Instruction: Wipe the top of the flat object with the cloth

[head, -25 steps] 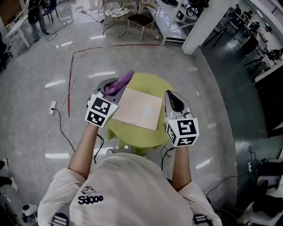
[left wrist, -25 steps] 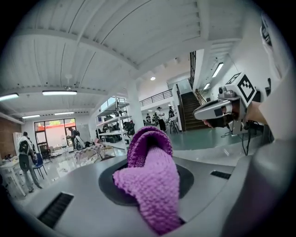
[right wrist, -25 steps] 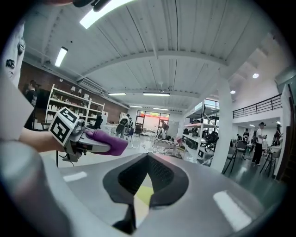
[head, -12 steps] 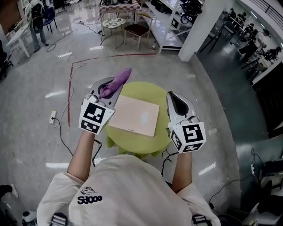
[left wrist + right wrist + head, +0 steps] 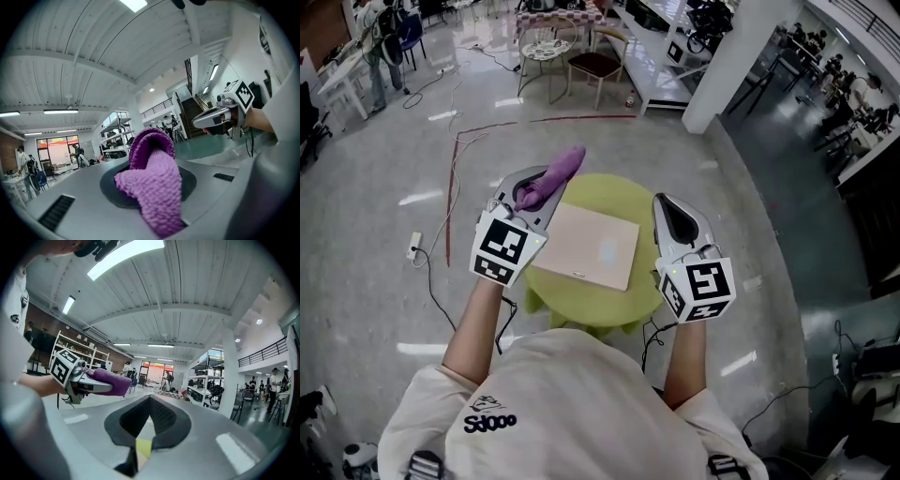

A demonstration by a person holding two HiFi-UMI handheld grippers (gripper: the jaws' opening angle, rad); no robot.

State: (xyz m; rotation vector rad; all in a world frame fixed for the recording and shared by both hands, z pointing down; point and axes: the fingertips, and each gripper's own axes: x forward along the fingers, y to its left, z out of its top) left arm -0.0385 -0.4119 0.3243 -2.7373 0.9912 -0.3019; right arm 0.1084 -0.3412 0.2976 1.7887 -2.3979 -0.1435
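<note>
The left forearm (image 5: 475, 317) and right forearm (image 5: 682, 349) reach forward from the torso, bare, and hold the two grippers side by side and well apart. The left gripper (image 5: 528, 190) has its jaws clamped on a purple cloth (image 5: 553, 174) that sticks out past the tips. The right gripper (image 5: 666, 206) points forward with its jaws together and nothing between them.

cloth (image 5: 154, 187) chunky knit, rough; flat object (image 5: 586, 246) matt, smooth; floor (image 5: 394, 159) glossy, reflective.
</note>
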